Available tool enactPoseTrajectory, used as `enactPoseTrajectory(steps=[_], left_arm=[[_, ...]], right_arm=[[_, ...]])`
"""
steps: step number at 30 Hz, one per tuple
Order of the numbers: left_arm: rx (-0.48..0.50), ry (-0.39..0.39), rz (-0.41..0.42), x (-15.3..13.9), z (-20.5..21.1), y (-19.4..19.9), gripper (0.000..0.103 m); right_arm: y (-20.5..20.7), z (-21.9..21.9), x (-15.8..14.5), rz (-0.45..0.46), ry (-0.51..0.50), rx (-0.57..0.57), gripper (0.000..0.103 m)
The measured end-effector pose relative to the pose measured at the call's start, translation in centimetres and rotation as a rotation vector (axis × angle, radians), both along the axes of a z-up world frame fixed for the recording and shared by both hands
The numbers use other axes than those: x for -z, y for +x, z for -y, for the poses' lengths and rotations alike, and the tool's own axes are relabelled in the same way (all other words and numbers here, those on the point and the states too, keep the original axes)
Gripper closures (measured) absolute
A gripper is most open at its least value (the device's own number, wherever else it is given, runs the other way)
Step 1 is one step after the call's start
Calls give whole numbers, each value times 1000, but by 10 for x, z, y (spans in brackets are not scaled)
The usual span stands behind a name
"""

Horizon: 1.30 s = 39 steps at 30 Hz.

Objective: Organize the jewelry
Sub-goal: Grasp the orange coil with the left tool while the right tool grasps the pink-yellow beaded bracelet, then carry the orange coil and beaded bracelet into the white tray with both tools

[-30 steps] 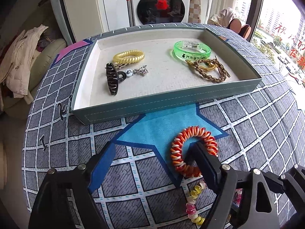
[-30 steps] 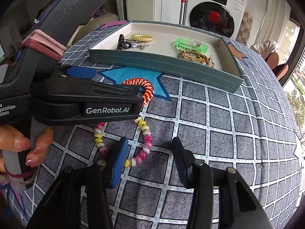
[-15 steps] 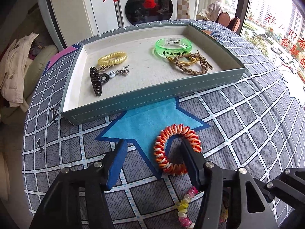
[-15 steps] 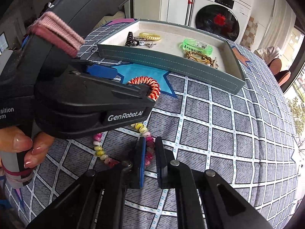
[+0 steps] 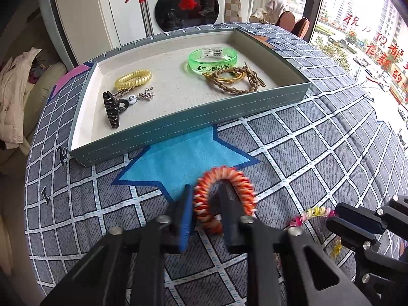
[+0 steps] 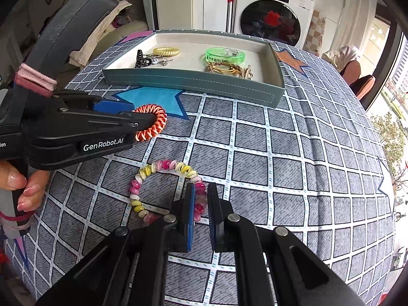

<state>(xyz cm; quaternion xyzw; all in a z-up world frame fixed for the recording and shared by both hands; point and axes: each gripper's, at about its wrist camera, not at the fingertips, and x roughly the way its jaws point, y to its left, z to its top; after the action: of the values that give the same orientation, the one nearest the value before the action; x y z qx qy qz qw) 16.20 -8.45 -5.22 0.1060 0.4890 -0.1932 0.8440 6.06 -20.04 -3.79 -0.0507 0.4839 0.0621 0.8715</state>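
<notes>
The left hand-held gripper [image 5: 204, 204] is clamped on the near left arc of the orange-and-white spiral hair tie [image 5: 224, 196], one finger outside the ring and the other through its opening, so the coil can be lifted by a single strand without being crushed flat. The right hand-held gripper [image 6: 201, 204] is pinched in the same way on the right side of the pink-and-yellow beaded bracelet [image 6: 163, 186], whose remaining loop trails over the grid-patterned cloth of the surface [image 6: 280, 165]. Both pieces lie outside and in front of the teal tray [image 6: 193, 81], the hair tie near its front wall by the blue star print and the bracelet farther back toward the person; a double pickup seems meant to carry both in together. Inside the tray sit a yellow spiral tie [image 5: 134, 77], a black claw clip [image 5: 111, 111] and a small charm on the left, and a green wristband [image 5: 213, 60] touching braided cords [image 5: 234, 83] on the right, which suggests sorting by kind. The left tool reads "GenRobot.AI"; the wristband bears Chinese characters ending in "APP"; the brand on the washing machine [image 6: 272, 23] is too small to read with confidence.
</notes>
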Motion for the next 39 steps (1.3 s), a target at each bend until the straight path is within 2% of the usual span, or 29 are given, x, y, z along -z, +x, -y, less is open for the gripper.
enactPoseTrajectory(steps=[10, 20, 29, 39], left_arm=[[-29, -46, 39, -16, -12, -8, 72], [-64, -79, 90, -35, -31, -9, 72], [-139, -112, 116, -53, -53, 16, 72], [-215, -121, 141, -69, -56, 59, 72]], right_arm=[[0, 10, -5, 15, 19, 23, 93], [11, 20, -23, 39, 74, 45, 93], [42, 30, -50, 88, 117, 66, 93], [96, 40, -72, 118, 173, 100, 93]])
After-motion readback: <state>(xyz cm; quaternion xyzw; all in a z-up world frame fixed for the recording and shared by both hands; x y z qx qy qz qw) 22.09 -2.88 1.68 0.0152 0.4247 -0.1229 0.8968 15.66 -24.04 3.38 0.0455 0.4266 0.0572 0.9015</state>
